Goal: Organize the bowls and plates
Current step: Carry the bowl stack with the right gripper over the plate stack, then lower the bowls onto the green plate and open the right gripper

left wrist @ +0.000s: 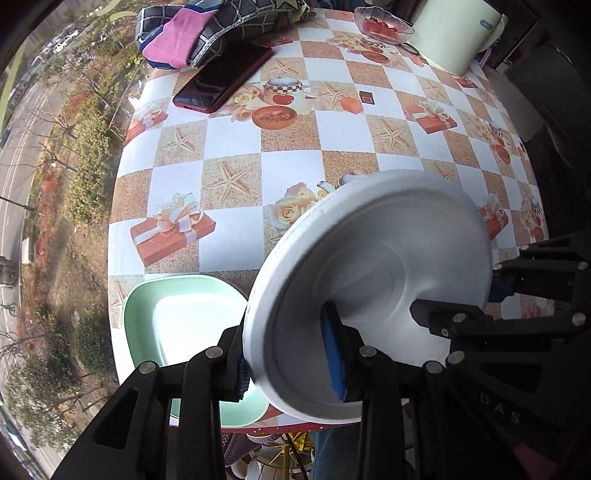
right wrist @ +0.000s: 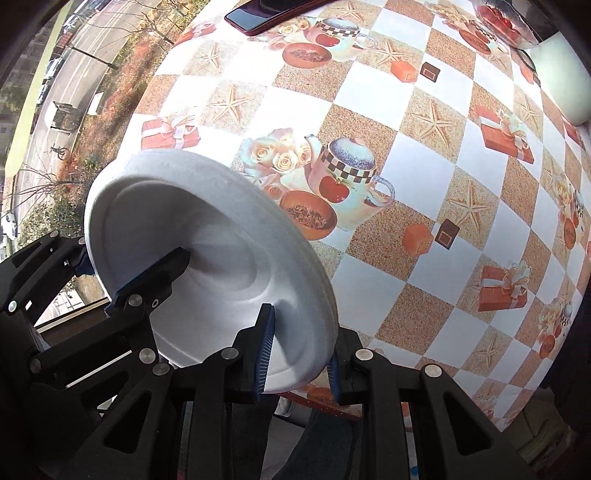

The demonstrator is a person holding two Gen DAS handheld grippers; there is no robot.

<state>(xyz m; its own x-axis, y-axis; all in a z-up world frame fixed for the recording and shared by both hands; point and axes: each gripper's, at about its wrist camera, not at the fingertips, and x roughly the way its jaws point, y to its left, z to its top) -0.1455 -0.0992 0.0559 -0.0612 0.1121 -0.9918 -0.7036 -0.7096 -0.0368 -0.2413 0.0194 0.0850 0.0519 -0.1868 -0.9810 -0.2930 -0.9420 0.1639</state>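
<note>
Plate [left wrist: 369,280], white and round, fills the lower middle of the left wrist view, tilted up off the table [left wrist: 295,147] with its hollow face toward the camera. Left gripper [left wrist: 291,363] is closed on the plate's near rim: one blue-padded finger presses the inner face, the other sits behind the rim. Right gripper [left wrist: 495,295] shows at the right edge of that view, clamped on the plate's opposite rim.

From the right wrist view the same plate [right wrist: 207,258] sits at lower left, tilted, its far edge over the table's printed cloth. Right gripper [right wrist: 299,360] pinches the plate's lower rim between its two blue pads, jaws nearly together with only the rim between them. Left gripper [right wrist: 107,280] appears at the left edge of this view, one finger lying across the inner face and the other behind the rim.

Green dish [left wrist: 177,325], squarish and shallow, rests on the table at the lower left of the left wrist view, partly hidden behind the left gripper and the plate.

Farther up that frame lie a phone [left wrist: 221,79], a folded cloth [left wrist: 207,29] at the top, a glass bowl [left wrist: 382,26] with red contents at upper right, and a pale round container [left wrist: 458,33] just beside it.
</note>
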